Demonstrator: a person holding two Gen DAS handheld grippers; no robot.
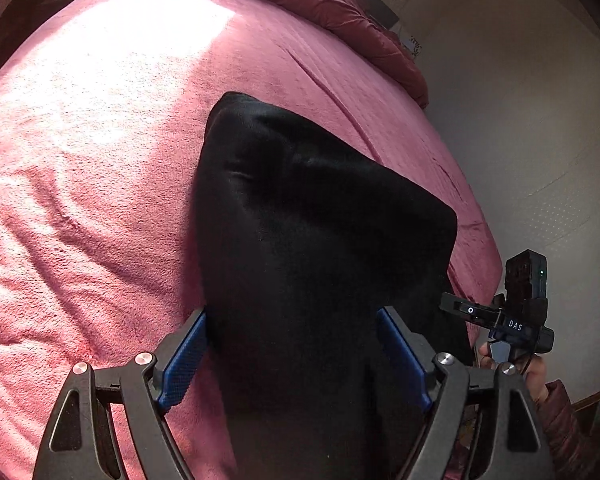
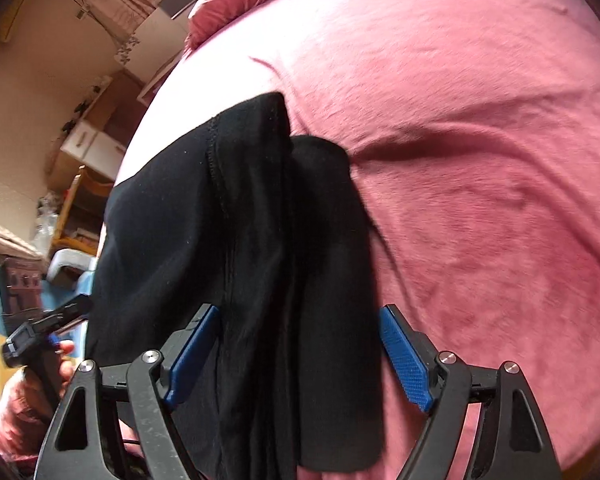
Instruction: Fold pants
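Pants (image 1: 300, 240) run lengthwise ahead, straight between my left hand-held gripper (image 1: 292, 320) and right hand-held gripper (image 2: 300, 320), both released

I'm in a home bedroom: a bed under a pink fleece blanket (image 1: 100, 140) with a matching pillow (image 1: 340, 8), plus a wooden shelf (image 2: 74, 216) and cluttered boxes (image 2: 92, 144) beside it.

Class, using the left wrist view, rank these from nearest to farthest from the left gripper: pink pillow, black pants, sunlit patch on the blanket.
1. black pants, between its fingers.
2. sunlit patch, upper left on the blanket.
3. pink pillow, at the far edge, top.
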